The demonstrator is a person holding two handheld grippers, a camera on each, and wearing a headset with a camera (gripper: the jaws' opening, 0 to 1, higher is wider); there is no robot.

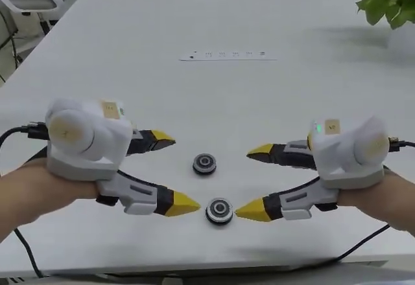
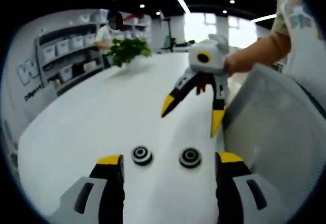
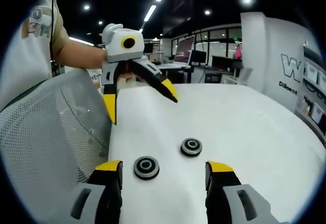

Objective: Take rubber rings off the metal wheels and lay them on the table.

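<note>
on the table, two wheels — shelves in the left gripper view.

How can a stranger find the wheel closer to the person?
On the white table, look between the left tongs and the right tongs. Of two black-ringed wheels there, the near wheel sits between the nearer yellow tips; the far wheel lies farther in.

Worktop: plain white.
Left tongs and right tongs: white housings, grey arms, black mid-sections, yellow tips.
Far wheel and near wheel: concentric bands, black outside, silver metal within, dark centre.
Plant: green leaves.
Cable: black.
</note>
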